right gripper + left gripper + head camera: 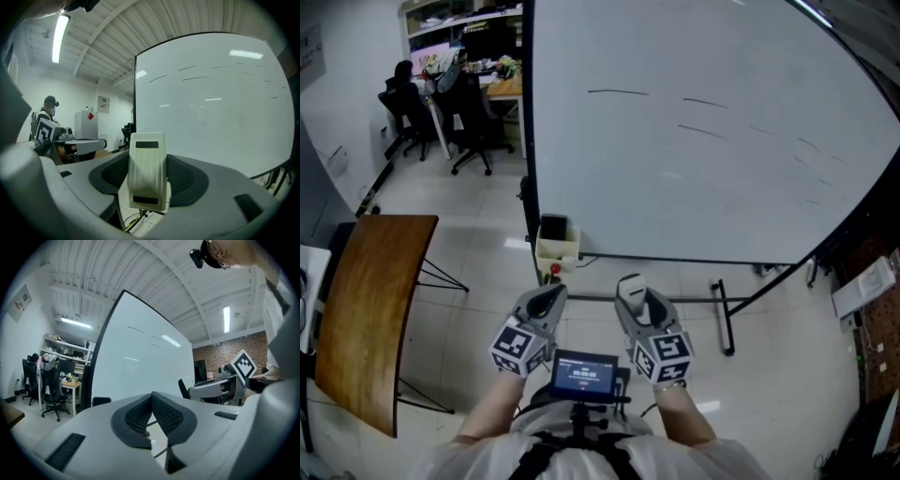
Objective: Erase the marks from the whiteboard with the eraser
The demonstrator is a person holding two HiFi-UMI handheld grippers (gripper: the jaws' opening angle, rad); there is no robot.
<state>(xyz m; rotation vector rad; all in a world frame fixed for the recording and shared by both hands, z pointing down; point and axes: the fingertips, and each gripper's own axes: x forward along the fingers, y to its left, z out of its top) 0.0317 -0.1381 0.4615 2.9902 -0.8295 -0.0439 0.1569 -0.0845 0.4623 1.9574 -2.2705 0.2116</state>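
Observation:
A large whiteboard stands ahead on a wheeled frame, with several thin dark marks across its upper part; the marks also show in the right gripper view. My right gripper is shut on a cream eraser, held upright between its pads, well short of the board. My left gripper is shut with nothing in it, its black pads meeting. Both grippers hang low in front of the person, side by side.
A small cream box sits at the board's lower left corner. A brown wooden table stands at the left. Office chairs and desks fill the far left. The board's frame legs cross the floor.

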